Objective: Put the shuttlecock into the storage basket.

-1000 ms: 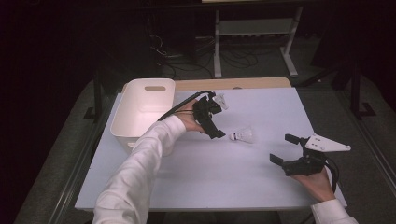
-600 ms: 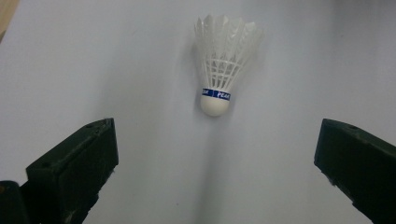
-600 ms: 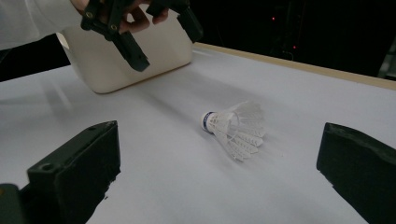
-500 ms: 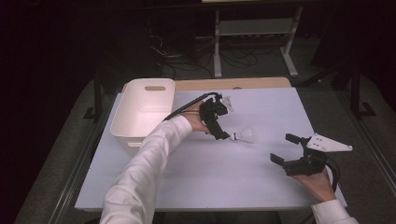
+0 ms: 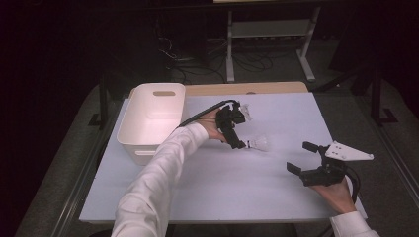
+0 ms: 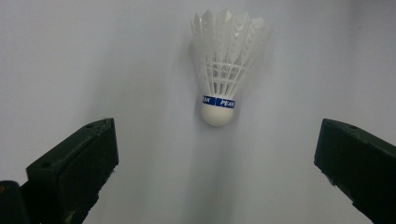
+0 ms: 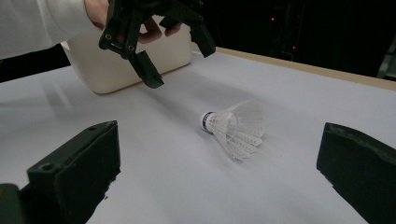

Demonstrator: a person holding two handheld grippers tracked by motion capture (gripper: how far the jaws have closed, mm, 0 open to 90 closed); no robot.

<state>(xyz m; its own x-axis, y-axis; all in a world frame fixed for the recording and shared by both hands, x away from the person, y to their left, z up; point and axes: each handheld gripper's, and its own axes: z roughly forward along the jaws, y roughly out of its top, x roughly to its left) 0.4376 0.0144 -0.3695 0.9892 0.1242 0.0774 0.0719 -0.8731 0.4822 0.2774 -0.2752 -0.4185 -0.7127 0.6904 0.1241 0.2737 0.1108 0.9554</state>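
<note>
A white feather shuttlecock with a blue band lies on its side on the white table. My left gripper hovers just left of and above it, open, jaws pointing down. In the left gripper view the shuttlecock lies between and beyond the wide-spread jaws, cork end nearest. My right gripper stands open low over the table at the right, aimed at the shuttlecock, with nothing between its jaws. In that view the left gripper hangs above and behind the shuttlecock.
A white plastic bin stands at the table's left rear, close behind the left hand; it looks empty. A wooden strip runs along the table's far edge. Dark floor, cables and a metal stand lie beyond.
My left gripper has moved a little to the right, closer to the shuttlecock. The shuttlecock and the right gripper have stayed put.
</note>
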